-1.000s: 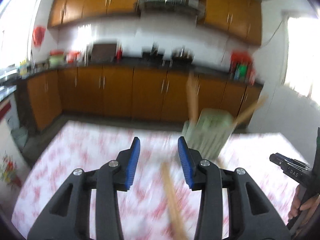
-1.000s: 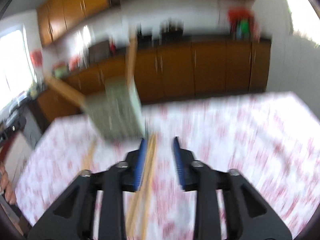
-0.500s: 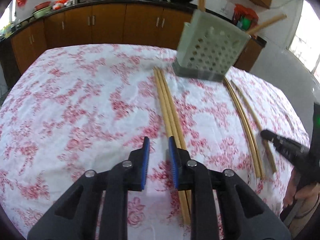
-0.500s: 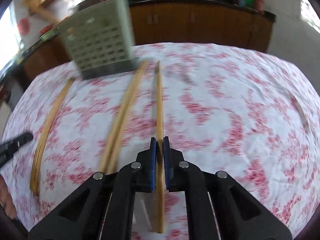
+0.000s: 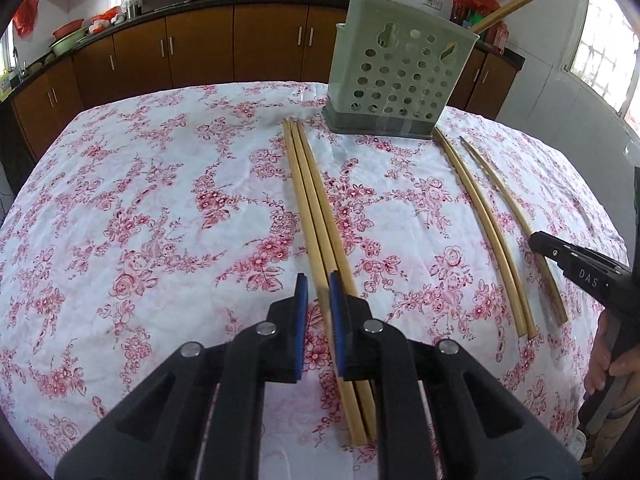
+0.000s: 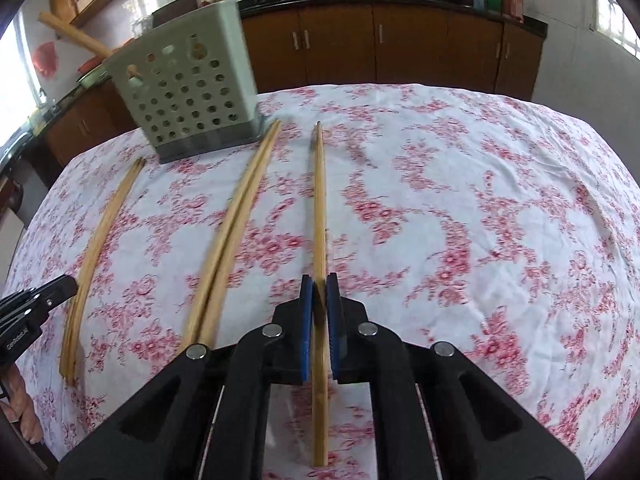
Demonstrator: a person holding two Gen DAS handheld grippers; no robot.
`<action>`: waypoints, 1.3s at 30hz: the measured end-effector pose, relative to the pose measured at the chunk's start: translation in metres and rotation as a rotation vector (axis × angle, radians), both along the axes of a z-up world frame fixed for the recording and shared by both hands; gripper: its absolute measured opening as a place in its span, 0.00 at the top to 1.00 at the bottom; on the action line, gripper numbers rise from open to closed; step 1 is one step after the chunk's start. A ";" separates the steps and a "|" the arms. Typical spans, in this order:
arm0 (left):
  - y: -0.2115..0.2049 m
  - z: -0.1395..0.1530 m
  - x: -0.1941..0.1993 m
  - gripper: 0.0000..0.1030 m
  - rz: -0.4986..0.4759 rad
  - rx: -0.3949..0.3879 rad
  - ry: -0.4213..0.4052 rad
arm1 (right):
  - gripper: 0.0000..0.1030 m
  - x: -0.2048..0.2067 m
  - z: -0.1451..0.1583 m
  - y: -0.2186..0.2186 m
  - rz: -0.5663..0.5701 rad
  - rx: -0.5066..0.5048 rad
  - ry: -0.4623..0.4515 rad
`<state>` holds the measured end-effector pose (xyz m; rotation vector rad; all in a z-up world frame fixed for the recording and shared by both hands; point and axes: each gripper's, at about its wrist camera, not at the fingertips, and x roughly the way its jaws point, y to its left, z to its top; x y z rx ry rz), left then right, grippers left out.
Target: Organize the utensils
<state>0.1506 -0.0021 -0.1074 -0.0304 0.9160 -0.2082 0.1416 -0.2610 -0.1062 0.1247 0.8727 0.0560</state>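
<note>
A pale green perforated utensil holder (image 5: 400, 76) (image 6: 184, 80) stands at the table's far side with chopsticks sticking out of it. Three chopsticks (image 5: 308, 184) lie side by side before it. My left gripper (image 5: 318, 280) is down over them and its jaws are closing. The leftmost stick runs between the pads, with a gap still showing beside the left pad. My right gripper (image 6: 319, 280) is shut on a single chopstick (image 6: 319, 200) lying on the cloth. That gripper's tip (image 5: 538, 240) shows in the left wrist view beside this stick (image 5: 500, 192).
A pair of chopsticks (image 5: 480, 216) (image 6: 228, 232) lies between the two grippers. The table wears a white cloth with red flowers (image 5: 160, 200). Brown kitchen cabinets (image 5: 200, 48) run behind it. A person's hand (image 5: 608, 360) holds the right gripper.
Both grippers came down from the blurred kitchen view to the table. The right jaws shut on the single chopstick. The left jaws narrowed around the leftmost stick of the three.
</note>
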 end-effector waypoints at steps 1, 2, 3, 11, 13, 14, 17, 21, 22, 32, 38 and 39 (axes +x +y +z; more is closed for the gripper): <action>-0.001 0.000 0.001 0.87 0.001 -0.001 0.001 | 0.92 0.000 0.000 0.003 0.010 -0.005 -0.002; -0.001 0.000 0.002 0.87 0.004 -0.005 0.002 | 0.92 -0.001 0.000 0.005 0.017 -0.008 -0.003; -0.001 -0.001 0.002 0.87 0.006 -0.007 0.002 | 0.92 -0.001 0.000 0.009 0.026 -0.013 -0.005; 0.000 -0.004 0.010 0.91 0.028 0.035 0.005 | 0.92 -0.001 0.000 0.014 0.043 -0.071 -0.016; 0.009 -0.004 0.020 0.91 0.063 0.042 0.002 | 0.92 0.002 0.000 0.008 0.015 -0.082 -0.019; 0.018 -0.004 0.026 0.91 0.094 0.043 0.002 | 0.92 0.004 0.000 0.003 -0.003 -0.077 -0.020; 0.039 -0.004 0.038 0.90 0.149 0.025 0.001 | 0.92 0.008 -0.001 -0.010 -0.039 -0.056 -0.023; 0.048 -0.005 0.037 0.90 0.157 0.008 -0.014 | 0.92 0.008 -0.001 -0.012 -0.044 -0.045 -0.022; 0.046 -0.005 0.037 0.90 0.157 0.013 -0.014 | 0.92 0.008 -0.001 -0.011 -0.043 -0.050 -0.022; 0.048 -0.005 0.038 0.89 0.160 -0.028 -0.009 | 0.91 0.008 -0.002 -0.011 -0.043 -0.039 -0.021; 0.050 -0.005 0.039 0.89 0.161 -0.035 -0.009 | 0.91 0.008 -0.001 -0.010 -0.045 -0.040 -0.021; 0.050 -0.005 0.039 0.89 0.161 -0.036 -0.009 | 0.91 0.008 -0.001 -0.010 -0.045 -0.039 -0.021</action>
